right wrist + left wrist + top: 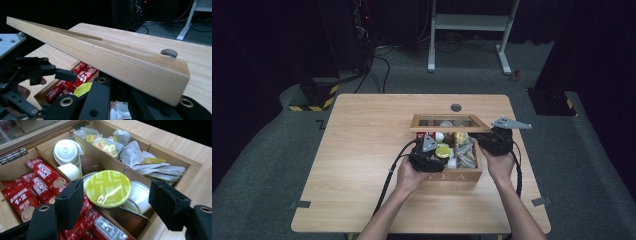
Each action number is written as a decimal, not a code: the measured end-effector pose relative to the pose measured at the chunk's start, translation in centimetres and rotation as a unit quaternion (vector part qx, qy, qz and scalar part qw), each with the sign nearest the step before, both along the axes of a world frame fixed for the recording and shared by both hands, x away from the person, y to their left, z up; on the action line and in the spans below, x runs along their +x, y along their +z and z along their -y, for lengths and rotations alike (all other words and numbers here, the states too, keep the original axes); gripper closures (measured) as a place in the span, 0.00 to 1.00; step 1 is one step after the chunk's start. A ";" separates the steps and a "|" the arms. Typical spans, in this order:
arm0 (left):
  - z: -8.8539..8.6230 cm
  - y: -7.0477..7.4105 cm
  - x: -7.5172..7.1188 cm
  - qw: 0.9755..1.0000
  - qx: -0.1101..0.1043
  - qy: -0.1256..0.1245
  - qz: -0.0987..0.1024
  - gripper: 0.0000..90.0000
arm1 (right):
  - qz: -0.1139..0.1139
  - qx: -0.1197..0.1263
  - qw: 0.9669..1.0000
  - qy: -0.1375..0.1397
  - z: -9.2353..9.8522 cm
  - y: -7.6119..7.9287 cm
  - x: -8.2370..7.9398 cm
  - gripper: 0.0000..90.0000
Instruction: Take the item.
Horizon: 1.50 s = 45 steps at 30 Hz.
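The lid (120, 62) is held up, clamped in the right gripper (484, 140), while the yellow capsule (108, 188) sits ungrasped between the left gripper's (115, 202) open jaws, yet to be lifted from the box (462, 176).

A light wooden table (362, 150) with a round cable hole (456, 107) near its far edge stood on grey carpet (272, 150). Directly on it sat a wooden tea box (457, 176), lid (449, 129) raised.

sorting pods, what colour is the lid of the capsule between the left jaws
Yellow-green foil on the capsule, clearest in the left gripper view.
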<state>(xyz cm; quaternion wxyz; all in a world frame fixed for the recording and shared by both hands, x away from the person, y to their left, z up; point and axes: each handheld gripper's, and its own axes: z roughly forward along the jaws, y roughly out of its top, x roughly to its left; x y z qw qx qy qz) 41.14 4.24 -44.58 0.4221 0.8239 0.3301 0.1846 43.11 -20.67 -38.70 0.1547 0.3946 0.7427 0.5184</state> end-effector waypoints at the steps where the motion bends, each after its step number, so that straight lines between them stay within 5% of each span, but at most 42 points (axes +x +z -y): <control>1: 0.4 0.0 0.3 1.000 0.009 0.004 0.003 0.32 | 0.000 0.001 1.000 0.000 0.0 0.0 0.0 1.00; 23: 2.3 -0.7 2.4 0.998 0.042 0.026 -0.031 0.32 | -0.003 0.004 1.000 -0.003 -0.1 0.4 0.8 1.00; 32: 3.2 -0.9 2.2 0.997 0.061 0.006 -0.037 0.32 | -0.003 0.002 1.000 -0.002 -0.1 0.4 0.8 0.99; 45: 3.3 -1.1 2.2 0.997 0.065 0.012 -0.044 0.44 | -0.004 0.004 1.000 -0.001 -0.1 0.3 0.8 0.99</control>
